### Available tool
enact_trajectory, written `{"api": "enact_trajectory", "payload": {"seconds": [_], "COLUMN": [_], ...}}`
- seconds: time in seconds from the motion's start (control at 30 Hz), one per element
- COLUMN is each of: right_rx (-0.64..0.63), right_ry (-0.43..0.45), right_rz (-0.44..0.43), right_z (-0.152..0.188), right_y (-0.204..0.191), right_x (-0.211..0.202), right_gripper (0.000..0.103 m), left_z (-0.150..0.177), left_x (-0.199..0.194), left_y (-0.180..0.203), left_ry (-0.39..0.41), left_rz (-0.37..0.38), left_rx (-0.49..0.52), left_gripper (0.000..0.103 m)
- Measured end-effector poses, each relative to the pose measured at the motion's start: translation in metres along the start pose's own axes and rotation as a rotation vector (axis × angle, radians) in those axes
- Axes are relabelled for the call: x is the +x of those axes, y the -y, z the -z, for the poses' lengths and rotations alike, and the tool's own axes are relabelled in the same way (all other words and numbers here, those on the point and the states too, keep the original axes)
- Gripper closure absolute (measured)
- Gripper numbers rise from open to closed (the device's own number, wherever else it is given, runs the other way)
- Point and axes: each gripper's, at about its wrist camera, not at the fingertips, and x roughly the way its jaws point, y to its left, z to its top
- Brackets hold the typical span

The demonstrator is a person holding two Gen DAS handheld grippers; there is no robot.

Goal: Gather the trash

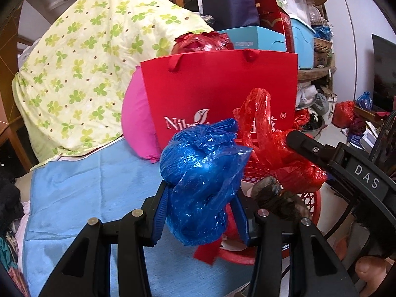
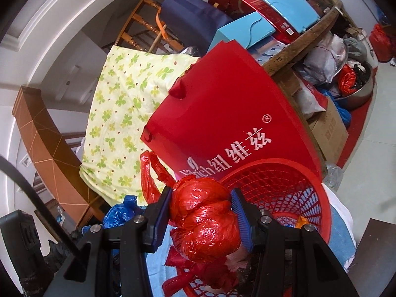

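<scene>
A clover-print quilt [image 1: 81, 74] fills the back left, with a tall red paper bag [image 1: 220, 94] standing in front of it. Below the bag sits a red mesh basket [image 2: 279, 188]. The left gripper [image 1: 201, 212] is clamped on a knotted blue plastic bag [image 1: 200, 170] beside the basket; the right gripper [image 2: 203, 220] is clamped on a knotted red plastic bag [image 2: 205, 220] over its rim.

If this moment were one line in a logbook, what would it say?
left hand-held gripper: shut on blue plastic bag | right hand-held gripper: shut on red plastic bag | both by red basket | step: binning trash
</scene>
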Motion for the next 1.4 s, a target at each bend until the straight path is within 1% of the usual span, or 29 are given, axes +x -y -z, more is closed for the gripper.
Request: {"api": "enact_trajectory", "payload": {"seconds": [0.27, 0.57, 0.67, 0.7, 0.73, 0.77, 0.8, 0.83, 0.87, 0.97, 1.03, 1.1, 1.13, 1.17, 1.2, 1.23, 1.27, 1.3, 1.37, 1.4], "right_rx": [0.071, 0.106, 0.121, 0.128, 0.138, 0.15, 0.161, 0.175, 0.184, 0.169, 0.123, 0.027, -0.048, -0.099, -0.162, -0.209, -0.288, -0.345, -0.498, -0.537], "right_ry": [0.006, 0.004, -0.013, -0.014, -0.017, -0.023, -0.026, -0.022, -0.013, -0.006, 0.003, 0.01, 0.002, -0.005, -0.022, -0.042, -0.074, -0.09, -0.112, -0.122], "right_rz": [0.018, 0.032, 0.032, 0.036, 0.036, 0.038, 0.044, 0.051, 0.044, 0.011, 0.005, -0.004, 0.004, 0.009, 0.023, 0.035, 0.049, 0.063, 0.09, 0.083], "right_z": [-0.008, -0.013, -0.015, -0.015, -0.015, -0.015, -0.016, -0.016, -0.016, -0.015, -0.013, -0.008, -0.004, 0.0, 0.007, 0.013, 0.024, 0.032, 0.055, 0.064], "right_y": [0.019, 0.027, 0.031, 0.033, 0.034, 0.036, 0.038, 0.041, 0.042, 0.036, 0.023, -0.001, -0.02, -0.034, -0.051, -0.065, -0.087, -0.101, -0.141, -0.154], "right_x": [0.005, 0.016, 0.021, 0.023, 0.024, 0.025, 0.026, 0.025, 0.022, 0.013, 0.003, -0.011, -0.018, -0.023, -0.029, -0.032, -0.035, -0.038, -0.046, -0.049], "right_gripper": [0.052, 0.051, 0.05, 0.049, 0.045, 0.039, 0.035, 0.03, 0.03, 0.03, 0.03, 0.03, 0.03, 0.03, 0.03, 0.03, 0.029, 0.029, 0.029, 0.029], "left_z": [-0.004, -0.012, -0.013, -0.013, -0.013, -0.013, -0.013, -0.013, -0.013, -0.015, -0.016, -0.015, -0.014, -0.012, -0.008, -0.002, 0.005, 0.012, 0.026, 0.034], "left_x": [0.016, 0.032, 0.036, 0.038, 0.039, 0.041, 0.041, 0.04, 0.036, 0.019, 0.002, -0.021, -0.029, -0.04, -0.051, -0.064, -0.077, -0.089, -0.11, -0.122], "left_y": [0.012, 0.019, 0.02, 0.021, 0.021, 0.022, 0.022, 0.021, 0.019, 0.01, -0.003, -0.022, -0.033, -0.045, -0.058, -0.075, -0.092, -0.109, -0.139, -0.154], "left_ry": [-0.018, -0.034, -0.034, -0.035, -0.035, -0.039, -0.043, -0.043, -0.036, -0.015, -0.008, 0.017, 0.024, 0.029, 0.035, 0.044, 0.054, 0.057, 0.063, 0.073], "left_rz": [0.044, 0.086, 0.1, 0.111, 0.12, 0.129, 0.14, 0.152, 0.161, 0.176, 0.185, 0.132, 0.103, 0.069, 0.033, -0.014, -0.069, -0.132, -0.228, -0.279], "left_rx": [0.005, 0.006, 0.011, 0.014, 0.016, 0.018, 0.019, 0.018, 0.017, 0.008, -0.007, -0.019, -0.026, -0.04, -0.057, -0.078, -0.1, -0.124, -0.171, -0.193], "left_gripper": [0.053, 0.052, 0.052, 0.051, 0.049, 0.043, 0.037, 0.034, 0.029, 0.02, 0.02, 0.018, 0.018, 0.015, 0.01, 0.008, 0.007, 0.007, 0.007, 0.007]}}
